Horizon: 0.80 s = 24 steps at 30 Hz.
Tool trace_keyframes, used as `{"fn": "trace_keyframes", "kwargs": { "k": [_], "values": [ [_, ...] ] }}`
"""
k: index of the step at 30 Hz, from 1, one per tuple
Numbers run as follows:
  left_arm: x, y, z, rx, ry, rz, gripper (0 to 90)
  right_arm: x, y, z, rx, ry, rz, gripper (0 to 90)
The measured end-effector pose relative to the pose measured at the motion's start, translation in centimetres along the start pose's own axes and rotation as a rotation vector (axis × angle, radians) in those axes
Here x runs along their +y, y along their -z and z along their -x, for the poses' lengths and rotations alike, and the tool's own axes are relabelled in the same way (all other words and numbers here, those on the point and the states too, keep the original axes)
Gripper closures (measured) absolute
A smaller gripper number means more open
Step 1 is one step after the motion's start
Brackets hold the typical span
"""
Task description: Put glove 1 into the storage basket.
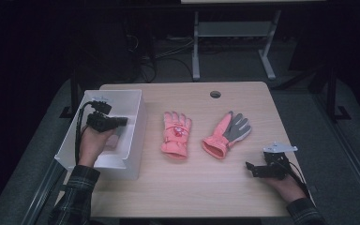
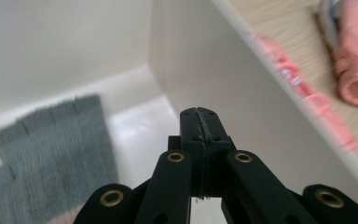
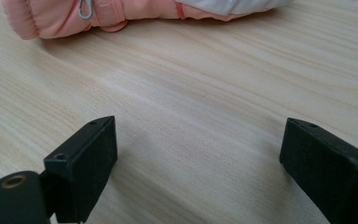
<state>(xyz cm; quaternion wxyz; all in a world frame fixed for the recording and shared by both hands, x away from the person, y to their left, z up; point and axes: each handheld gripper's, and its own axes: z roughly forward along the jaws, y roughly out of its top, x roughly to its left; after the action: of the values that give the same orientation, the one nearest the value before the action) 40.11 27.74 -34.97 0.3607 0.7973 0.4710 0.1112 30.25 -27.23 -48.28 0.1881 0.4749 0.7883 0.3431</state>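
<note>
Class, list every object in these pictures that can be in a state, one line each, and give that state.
White plastic bin: open-topped, upright, holding a glove.
Grey knitted glove: lying flat in the bin.
Pink ski glove, back up: flat on the table.
Pink ski glove, grey palm up: flat on the table.
Left gripper: shut, empty, inside the bin.
Right gripper: open, empty.

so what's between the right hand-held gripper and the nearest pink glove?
Nothing: bare wooden table runs from the right hand-held gripper, jaws open, up to the pink glove. The right gripper view shows it, and the high view agrees.
</note>
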Motion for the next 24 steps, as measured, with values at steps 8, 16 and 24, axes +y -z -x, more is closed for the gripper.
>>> {"fn": "trace_keyframes", "kwargs": {
  "k": [8, 16, 24],
  "values": [
    [2.9, 2.1, 2.9, -0.068, -0.068, 0.056, 89.8, 0.0, 0.0, 0.0, 0.0, 0.0, 0.0, 10.5],
    [3.9, 1.9, 7.6, -0.155, -0.148, 0.065, 89.3, 0.0, 0.0, 0.0, 0.0, 0.0, 0.001, 10.5],
    [3.4, -0.7, 12.0, -0.207, -0.21, 0.045, 59.8, 0.0, 0.0, 0.0, 0.0, -0.001, 0.001, 10.5]
  ]
}}
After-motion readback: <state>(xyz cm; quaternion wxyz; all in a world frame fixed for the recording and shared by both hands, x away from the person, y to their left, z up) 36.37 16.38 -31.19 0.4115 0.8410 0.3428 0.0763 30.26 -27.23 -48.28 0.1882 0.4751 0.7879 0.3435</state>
